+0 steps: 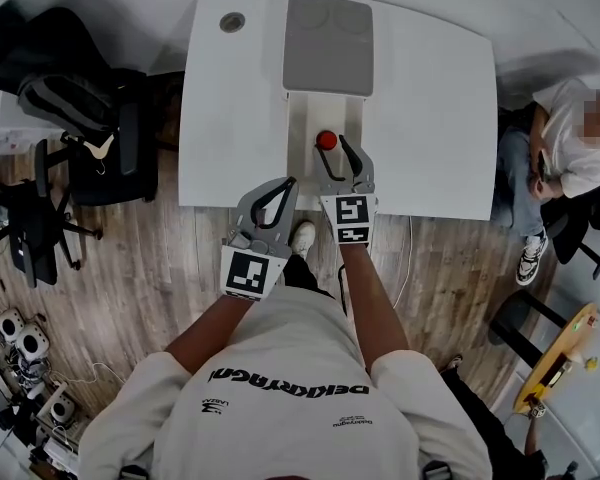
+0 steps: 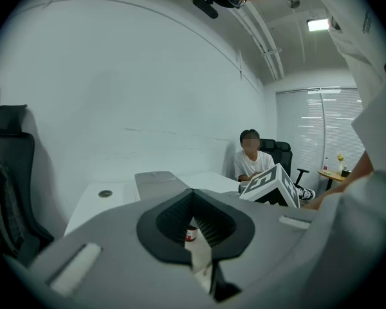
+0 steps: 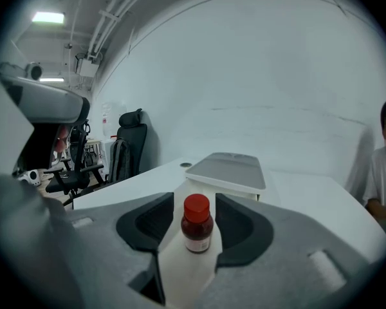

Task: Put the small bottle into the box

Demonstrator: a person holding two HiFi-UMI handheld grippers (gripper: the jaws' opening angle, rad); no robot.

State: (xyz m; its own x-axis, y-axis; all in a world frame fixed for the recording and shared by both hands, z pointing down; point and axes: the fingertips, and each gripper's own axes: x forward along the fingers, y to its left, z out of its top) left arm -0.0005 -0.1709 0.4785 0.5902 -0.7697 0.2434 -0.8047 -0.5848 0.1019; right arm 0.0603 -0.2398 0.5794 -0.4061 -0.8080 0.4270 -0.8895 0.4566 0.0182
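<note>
Bottle (image 1: 326, 140): red cap, upright inside the box (image 1: 302, 118), toward its 6 o'clock end.
Right gripper (image 1: 332, 150): released, jaws spread either side of the bottle, pads clear of it.
Lid (image 1: 328, 45): grey, at 12 o'clock of the bottle.
Left gripper (image 1: 291, 182): clenched, empty, at 7 o'clock, over the table (image 1: 430, 118) edge.
Seated person (image 1: 565, 148): 3 o'clock.
Chairs (image 1: 80, 138): 9 o'clock.

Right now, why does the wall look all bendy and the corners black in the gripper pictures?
Right gripper view: a wide-angle lens curves the wall and blacks out the corners, yet the small bottle looks sharp. Left gripper view: same bend, and the ceiling light glares white. Head view: the table edges bow under even light.
</note>
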